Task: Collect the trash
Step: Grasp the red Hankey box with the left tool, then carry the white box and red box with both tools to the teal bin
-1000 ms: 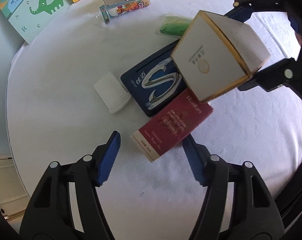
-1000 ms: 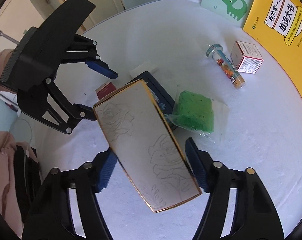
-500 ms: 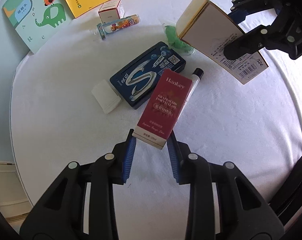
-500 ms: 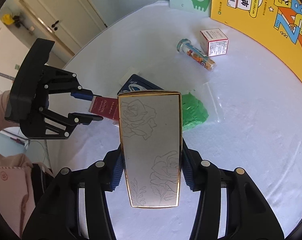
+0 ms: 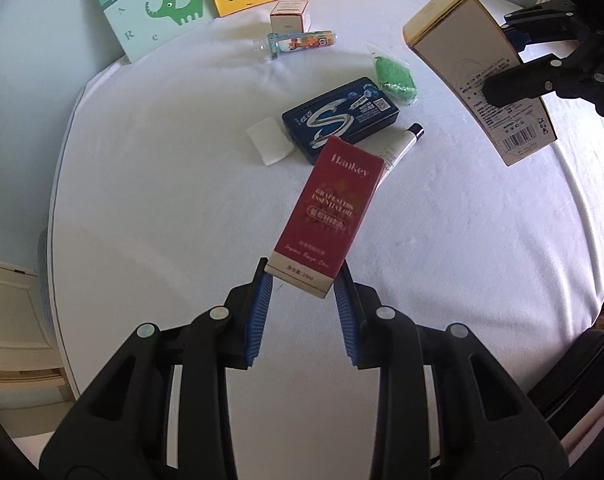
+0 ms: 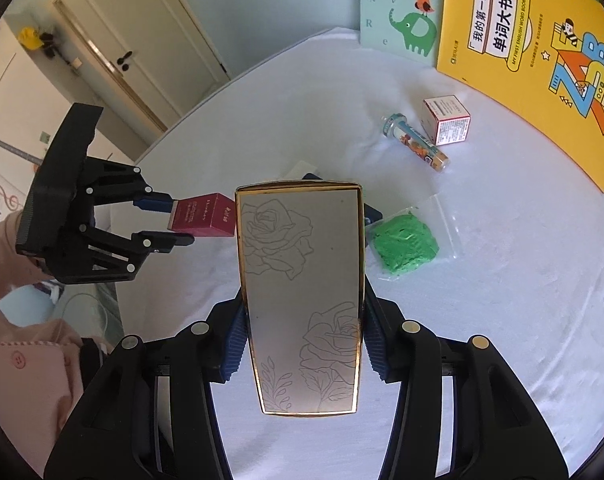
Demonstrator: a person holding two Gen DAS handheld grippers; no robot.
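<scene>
Currently, step in hand, as I judge it: two pieces of trash lifted, one per hand, and carriage to a bin comes next. No bin shows in either view, so the next move calls for finding one and keeping both grips firm on the way.

Left wrist view.
- My left gripper: fingers pinching the pale lower end of the red box. Carton is dark red with gold lettering, held clear above the white surface, its far end tilted toward the surface's middle.
- Blue tin, middle of the surface, lying flat.
- White tube, just beside the tin, partly hidden behind the red box.
- White pad, touching or nearly touching the tin's other side.
- Green bag, beyond the tin.
- Printed vial and small carton, near the far edge.
- Two children's books at the far edge.

Right wrist view.
- My right gripper: fingers pinching the gold-edged box at its sides. Box is tall, grey-faced with rose line drawings, held above the surface, undented.
- Left gripper in view to the near-left edge, red box in it.
- Green bag, well apart from both boxes.
</scene>
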